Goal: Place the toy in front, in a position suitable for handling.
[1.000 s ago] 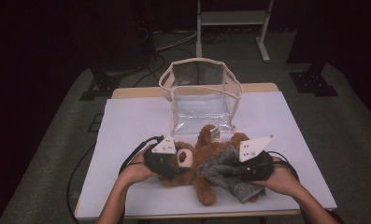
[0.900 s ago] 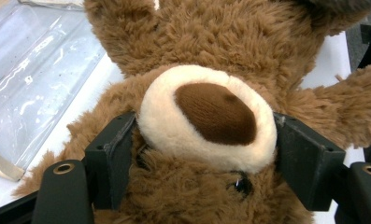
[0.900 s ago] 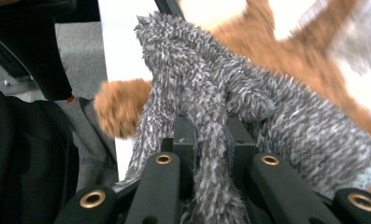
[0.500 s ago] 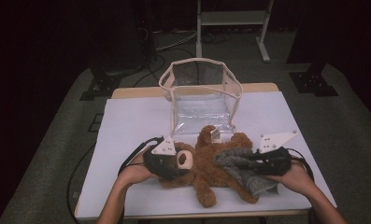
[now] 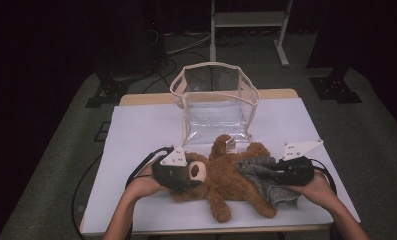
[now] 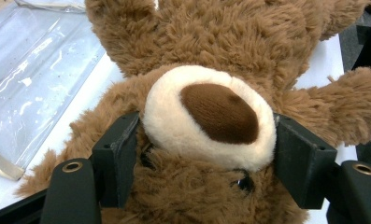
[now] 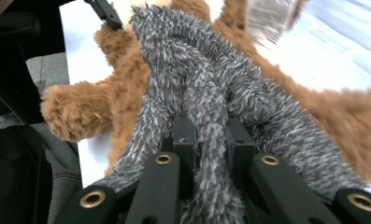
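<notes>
— White tabletop (image 5: 136, 130), near edge: fluffy brown teddy bear (image 5: 231, 180) lying flat, head clamped by left gripper (image 5: 178, 175), jaws just closing.

— Right gripper (image 5: 266, 174) pinched on fuzzy grey cloth (image 5: 266, 182); best pulled slowly, head pinned.

I see a clear plastic bag (image 5: 215, 102) with beige trim standing open at the far middle of the white counter (image 5: 136, 130); a metal stand (image 5: 248, 20) sits beyond.
</notes>
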The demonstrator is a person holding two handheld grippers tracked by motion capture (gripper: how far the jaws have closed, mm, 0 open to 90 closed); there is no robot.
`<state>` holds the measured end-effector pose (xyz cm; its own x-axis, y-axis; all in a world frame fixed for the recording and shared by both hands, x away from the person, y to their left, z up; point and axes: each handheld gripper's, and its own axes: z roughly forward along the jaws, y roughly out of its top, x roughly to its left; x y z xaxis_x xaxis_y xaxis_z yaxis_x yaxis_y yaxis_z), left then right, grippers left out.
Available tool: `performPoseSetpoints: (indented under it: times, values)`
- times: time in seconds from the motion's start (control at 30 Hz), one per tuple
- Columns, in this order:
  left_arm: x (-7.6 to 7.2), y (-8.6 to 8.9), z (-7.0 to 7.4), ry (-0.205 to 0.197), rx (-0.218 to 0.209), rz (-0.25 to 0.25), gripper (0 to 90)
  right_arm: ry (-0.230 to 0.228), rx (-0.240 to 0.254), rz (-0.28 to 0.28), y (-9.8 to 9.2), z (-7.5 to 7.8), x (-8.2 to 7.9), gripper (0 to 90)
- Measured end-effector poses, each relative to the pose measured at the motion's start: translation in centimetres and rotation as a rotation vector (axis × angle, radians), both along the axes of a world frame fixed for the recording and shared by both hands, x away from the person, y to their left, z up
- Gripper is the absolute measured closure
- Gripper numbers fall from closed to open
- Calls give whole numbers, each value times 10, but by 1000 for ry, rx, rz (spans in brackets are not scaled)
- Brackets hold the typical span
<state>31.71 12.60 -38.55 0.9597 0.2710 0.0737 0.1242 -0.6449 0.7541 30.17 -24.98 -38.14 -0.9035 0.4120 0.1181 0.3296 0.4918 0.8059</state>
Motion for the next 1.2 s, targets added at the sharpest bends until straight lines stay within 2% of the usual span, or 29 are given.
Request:
performPoseSetpoints:
  times: [0.13,0.33,0.43,0.63,0.77,0.8,0.83,0.9,0.93,0.97,1.03,1.07,1.13,1.2]
  values:
    - [0,1,1,10,-9,4,304,16,12,-16,-5,-3,1,778]
    - [-1,4,4,27,5,0,325,32,25,15,4,-5,1,779]
    - [-3,8,8,41,11,-9,331,20,21,28,8,-3,-3,779]
    - [-7,13,11,35,34,-35,339,-9,0,71,19,2,-14,779]
    - [-7,12,11,36,31,-40,338,-34,18,71,19,12,-15,779]
    - [-7,12,11,33,34,-42,337,-64,13,70,23,23,-11,779]
    - [-7,11,10,29,36,-43,336,-74,7,75,26,27,-7,779]
    - [-8,11,10,25,42,-46,336,-79,3,77,29,30,-4,779]
    - [-9,11,10,19,47,-48,333,-93,-21,83,39,37,8,779]
    - [-9,11,10,16,50,-51,332,-93,-30,85,42,38,12,779]
    - [-9,11,9,16,47,-49,328,-86,-60,91,48,37,22,779]
    - [-9,11,9,16,47,-49,327,-86,-60,91,48,37,22,779]
    - [-9,12,9,18,41,-52,326,-78,-95,91,49,31,29,779]
    - [-8,13,8,21,31,-58,323,-52,-90,87,44,26,30,779]
